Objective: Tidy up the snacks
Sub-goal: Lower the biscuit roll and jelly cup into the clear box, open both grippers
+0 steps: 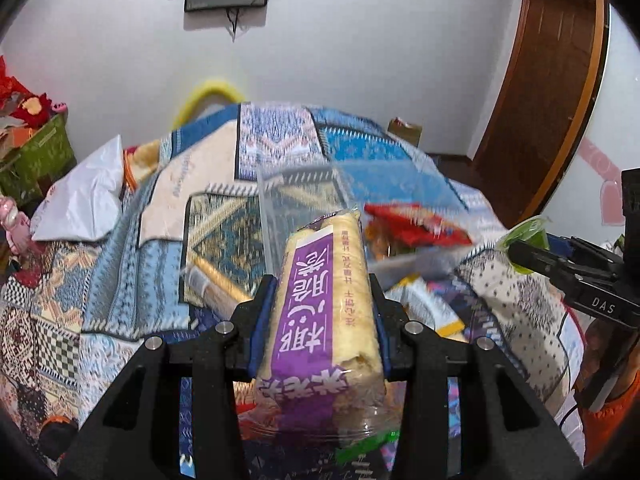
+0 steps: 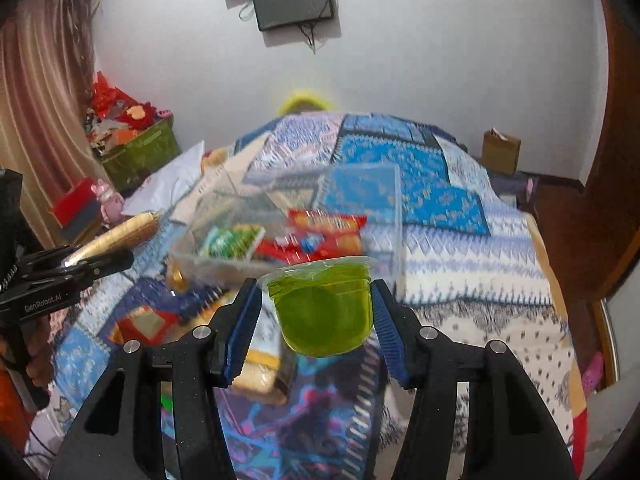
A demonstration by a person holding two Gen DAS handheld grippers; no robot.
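Note:
My left gripper is shut on a long yellow snack roll with a purple label, held above the bed. The same roll shows in the right wrist view, at the left. My right gripper is shut on a green jelly cup; the cup also shows in the left wrist view, at the right. A clear plastic box lies ahead on the quilt, holding red and green snack packets. In the left wrist view the box is just beyond the roll.
A patterned blue quilt covers the bed. Loose snack packs lie in front of the box. A white bag and a green basket sit at the left. A brown door stands at the right.

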